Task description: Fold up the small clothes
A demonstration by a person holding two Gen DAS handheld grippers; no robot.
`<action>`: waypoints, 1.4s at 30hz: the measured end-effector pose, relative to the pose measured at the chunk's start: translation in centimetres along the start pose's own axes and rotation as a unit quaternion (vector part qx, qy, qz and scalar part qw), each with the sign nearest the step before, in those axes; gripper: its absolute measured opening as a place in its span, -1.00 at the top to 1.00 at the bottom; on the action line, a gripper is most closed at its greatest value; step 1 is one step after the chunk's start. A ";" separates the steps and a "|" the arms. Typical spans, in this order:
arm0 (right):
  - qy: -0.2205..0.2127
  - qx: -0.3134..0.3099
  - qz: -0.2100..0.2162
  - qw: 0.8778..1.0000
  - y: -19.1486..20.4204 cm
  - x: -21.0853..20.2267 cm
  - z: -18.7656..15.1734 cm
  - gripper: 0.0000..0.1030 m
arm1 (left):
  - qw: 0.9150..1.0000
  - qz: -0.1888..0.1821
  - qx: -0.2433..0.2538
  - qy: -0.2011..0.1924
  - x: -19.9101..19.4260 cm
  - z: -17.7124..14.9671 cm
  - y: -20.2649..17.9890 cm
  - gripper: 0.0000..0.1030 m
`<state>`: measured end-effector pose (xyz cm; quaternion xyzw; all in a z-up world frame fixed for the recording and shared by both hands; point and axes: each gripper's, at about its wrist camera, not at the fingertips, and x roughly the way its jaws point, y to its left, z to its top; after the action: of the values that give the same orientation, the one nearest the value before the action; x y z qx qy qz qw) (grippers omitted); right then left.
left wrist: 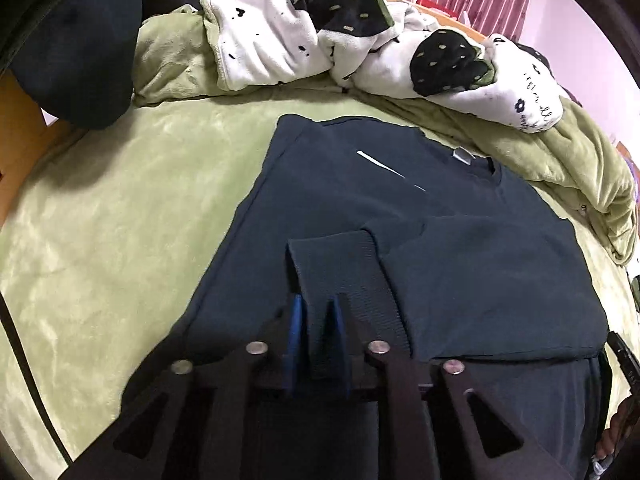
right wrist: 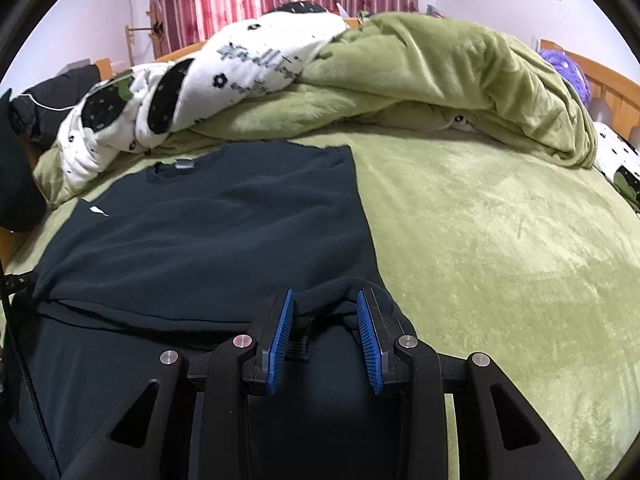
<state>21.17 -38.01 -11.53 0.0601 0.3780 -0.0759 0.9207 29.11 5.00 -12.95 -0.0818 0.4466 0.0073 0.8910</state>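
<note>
A dark navy sweater (left wrist: 400, 208) lies flat on the green bed cover, collar away from me, with both sides folded inward. In the left wrist view my left gripper (left wrist: 316, 308) is shut on the ribbed sleeve cuff (left wrist: 340, 264), which runs up from between the blue pads and lies over the sweater's middle. In the right wrist view the same sweater (right wrist: 208, 232) fills the left half. My right gripper (right wrist: 324, 300) sits at its near right edge, pads closed on a thick bunch of the sweater's fabric (right wrist: 324, 310).
The green bed cover (right wrist: 500, 240) stretches wide to the right. A white-and-black patterned blanket (left wrist: 320, 40) and a rumpled green duvet (right wrist: 440, 64) are heaped at the far side. Another dark garment (left wrist: 80, 52) lies far left. A purple plush (right wrist: 568, 72) rests by the wooden headboard.
</note>
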 end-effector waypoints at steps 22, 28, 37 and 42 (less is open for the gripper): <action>0.025 0.005 -0.028 0.999 -0.3 0.6 -1.3 0.22 | 0.998 0.032 0.046 -0.005 0.6 -1.2 -2.1 0.25; 0.001 0.031 -0.033 0.999 -1.1 -2.1 -1.3 0.22 | 0.998 0.028 0.062 -0.017 -2.3 -2.6 -2.6 0.25; -0.009 0.041 -0.031 0.999 -0.2 -8.2 -2.4 0.22 | 0.998 0.002 0.054 -0.019 -8.2 -6.2 -2.1 0.25; 0.011 0.003 -0.036 0.999 1.0 -11.5 -4.9 0.22 | 0.998 -0.007 0.054 -0.021 -11.1 -8.5 -0.9 0.25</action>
<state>9.92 -35.11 -6.86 0.0504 0.3899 -0.1096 0.9129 15.77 3.51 -8.97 -0.0369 0.4267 -0.0214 0.9034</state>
